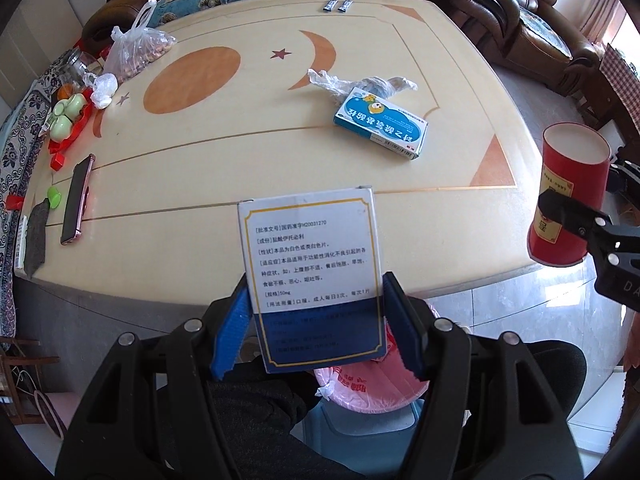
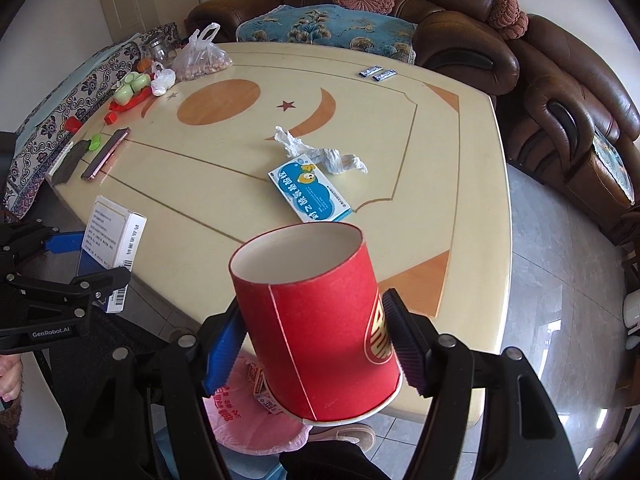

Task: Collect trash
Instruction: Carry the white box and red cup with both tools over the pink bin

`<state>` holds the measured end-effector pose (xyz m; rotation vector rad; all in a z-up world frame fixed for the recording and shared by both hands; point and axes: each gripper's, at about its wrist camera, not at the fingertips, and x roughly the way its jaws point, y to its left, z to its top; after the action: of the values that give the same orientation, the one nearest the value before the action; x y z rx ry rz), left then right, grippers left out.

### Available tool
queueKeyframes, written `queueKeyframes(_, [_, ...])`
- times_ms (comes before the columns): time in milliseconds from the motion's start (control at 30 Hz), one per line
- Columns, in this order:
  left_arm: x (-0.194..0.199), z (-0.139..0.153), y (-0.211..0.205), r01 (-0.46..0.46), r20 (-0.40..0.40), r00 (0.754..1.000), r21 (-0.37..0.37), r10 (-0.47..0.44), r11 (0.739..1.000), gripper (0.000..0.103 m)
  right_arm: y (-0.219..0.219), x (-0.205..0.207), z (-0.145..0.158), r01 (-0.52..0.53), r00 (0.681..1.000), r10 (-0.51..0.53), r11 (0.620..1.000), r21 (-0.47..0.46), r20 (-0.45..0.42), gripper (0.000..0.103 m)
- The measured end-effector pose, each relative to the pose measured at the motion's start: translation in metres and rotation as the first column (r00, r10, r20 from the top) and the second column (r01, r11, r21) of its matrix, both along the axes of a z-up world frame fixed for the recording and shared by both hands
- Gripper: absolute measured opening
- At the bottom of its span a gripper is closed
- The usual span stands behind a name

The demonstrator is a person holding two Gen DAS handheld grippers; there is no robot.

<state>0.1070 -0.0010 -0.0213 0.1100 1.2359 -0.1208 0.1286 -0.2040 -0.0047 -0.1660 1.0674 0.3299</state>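
Left tool [image 1: 316, 320] is clamping a white-and-blue medicine box [image 1: 312, 272] above the desk [image 1: 240, 152] edge. Right tool [image 2: 316, 340] is gripping a red paper cup [image 2: 316, 320], over the pink-lined bin [image 2: 248, 420]. Blue box [image 2: 310, 188] and crumpled plastic [image 2: 320, 152] are lying mid-desk.

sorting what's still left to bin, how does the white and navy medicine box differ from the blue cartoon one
The white and navy box is held off the table, clamped in the left tongs; the blue cartoon box lies flat on the table, touched by neither tongs. The white and navy box shows plain printed text in a gold border; the blue cartoon box shows a cartoon figure and large lettering. A crumpled plastic wrapper lies against the blue cartoon box only. Both are closed cardboard medicine cartons.
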Motion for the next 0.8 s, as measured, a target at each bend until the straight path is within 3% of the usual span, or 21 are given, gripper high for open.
queueKeyframes(467, [-0.058,-0.041,0.002,0.036,0.003,0.999,-0.017,-0.036,0.999,0.063,0.031,-0.079,-0.015,-0.067,0.997,0.066,0.998,0.022,0.028,0.065])
queueKeyframes(800, [-0.089,-0.084,-0.002,0.066,-0.034,0.997,-0.026,-0.067,0.997,0.063,0.038,-0.115,-0.054,-0.065,0.998,0.065,0.997,0.032,0.005,0.065])
